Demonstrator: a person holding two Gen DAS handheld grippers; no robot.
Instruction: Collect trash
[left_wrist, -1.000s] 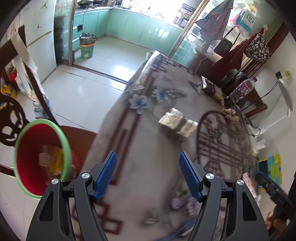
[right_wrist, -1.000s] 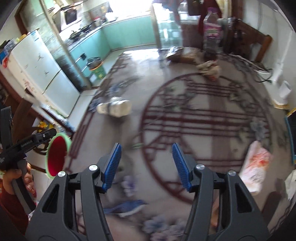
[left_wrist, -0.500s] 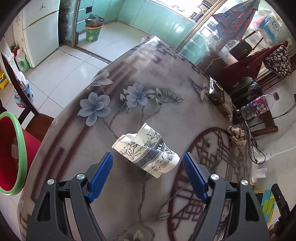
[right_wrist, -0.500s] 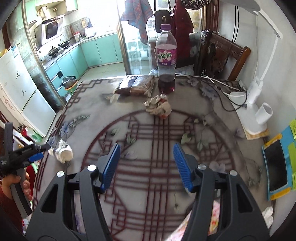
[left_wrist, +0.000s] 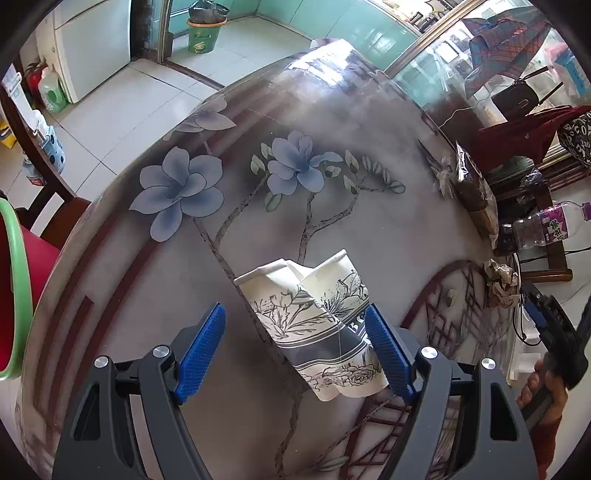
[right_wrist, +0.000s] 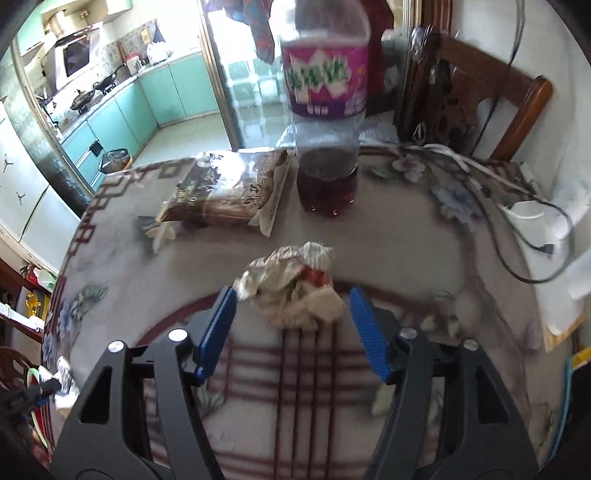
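On the flowered table (left_wrist: 332, 110), the left gripper (left_wrist: 295, 343) gapes around a crushed cup (left_wrist: 314, 325), while the right gripper (right_wrist: 290, 328), jaws just widening, straddles a crumpled wrapper (right_wrist: 291, 288) near the table's middle.

L gripper (left_wrist: 295, 347) jaws wide, R gripper (right_wrist: 291, 328) just been opening

Bottle (right_wrist: 325, 110): top cut off by upper edge in right wrist view, label print blurred, unreadable. Red bin (left_wrist: 14, 291): only rim and slice of wall inside left edge of left wrist view, contents hidden. Crushed paper cup (left_wrist: 317, 325): lettering partly hidden behind blue pad. Crumpled wrapper (right_wrist: 291, 288): motion-blurred, print illegible. Snack bag (right_wrist: 229, 192): text too smeared to read. Person's hand (left_wrist: 543, 391): mostly cut off at right edge.
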